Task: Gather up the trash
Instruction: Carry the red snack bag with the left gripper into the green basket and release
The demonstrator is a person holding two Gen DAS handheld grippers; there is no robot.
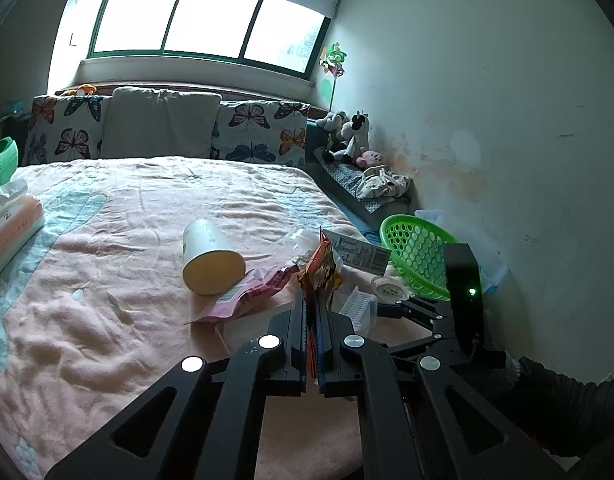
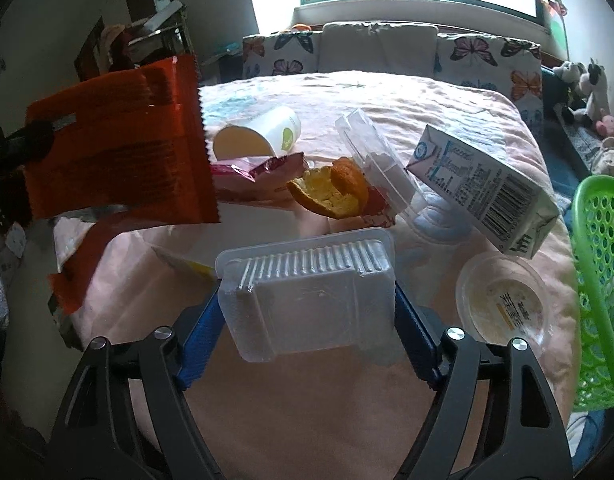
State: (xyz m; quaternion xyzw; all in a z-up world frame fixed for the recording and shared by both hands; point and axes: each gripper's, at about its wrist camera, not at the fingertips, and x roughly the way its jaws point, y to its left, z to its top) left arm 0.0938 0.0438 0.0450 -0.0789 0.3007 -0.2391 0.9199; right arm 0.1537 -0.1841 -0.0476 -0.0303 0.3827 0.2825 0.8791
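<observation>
My left gripper (image 1: pixel 316 300) is shut on an orange snack wrapper (image 1: pixel 321 266), which stands up from its tips; the right wrist view shows that wrapper (image 2: pixel 119 152) held in the air at the left. My right gripper (image 2: pixel 307 300) has its blue pads (image 2: pixel 203 336) against both sides of a clear plastic tray (image 2: pixel 307 288) just above the pink bedspread (image 2: pixel 307 400). Beyond lie a paper cup (image 2: pixel 263 132) on its side, a pink wrapper (image 2: pixel 259 168), orange peel (image 2: pixel 331 192), a clear box (image 2: pixel 371 160), a milk carton (image 2: pixel 487 188) and a round plastic lid (image 2: pixel 503 300).
A green mesh basket (image 2: pixel 599 280) stands at the bed's right edge by the wall. A tissue pack (image 1: pixel 11 232) lies at the far left of the bed. Butterfly pillows (image 1: pixel 263 132) line the headboard, and plush toys (image 1: pixel 347 136) sit in the corner.
</observation>
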